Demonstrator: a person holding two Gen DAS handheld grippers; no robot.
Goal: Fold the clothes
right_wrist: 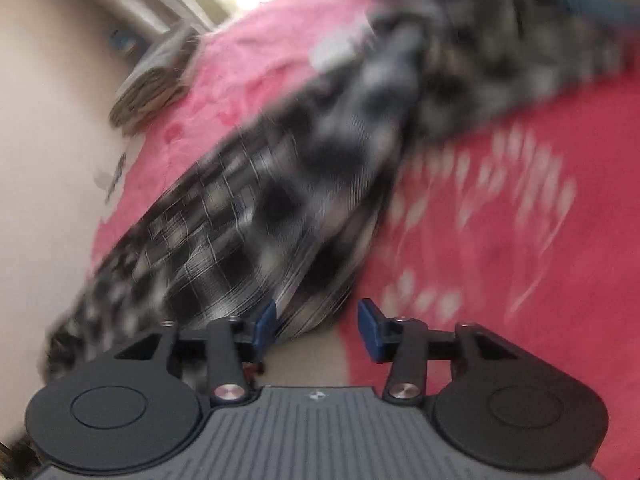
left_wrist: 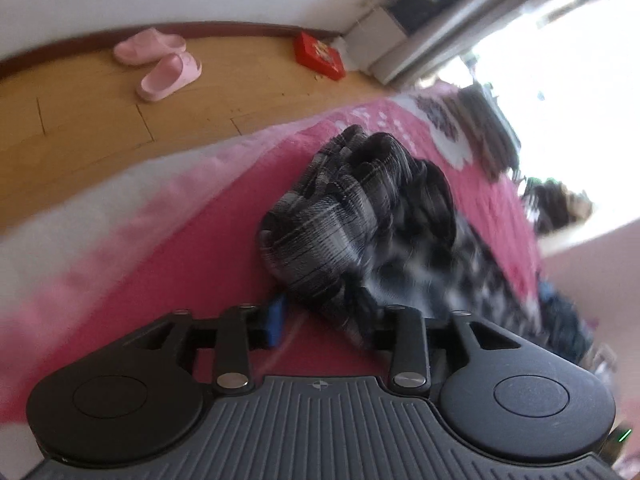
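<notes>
The right gripper (right_wrist: 316, 326) stands with its jaws parted; its two blue pads (right_wrist: 370, 330) are apart, and an edge of the plaid shirt (right_wrist: 256, 208) lies just past the left pad, not pressed between them. The left gripper (left_wrist: 324, 320) shows one blue pad (left_wrist: 275, 322); shirt cloth hides the other side, so it cannot be told whether the jaws pinch it. The one black, grey and white plaid shirt (left_wrist: 360, 216) lies bunched on the pink bedspread (left_wrist: 192, 240) of the bed. Farther along the bed sit a folded stack of cloth (right_wrist: 156, 80) and a dark heap of clothes (left_wrist: 496, 136). On the wooden floor (left_wrist: 80, 120) beyond lie two pink slippers (left_wrist: 168, 76) and one red box (left_wrist: 320, 56).
</notes>
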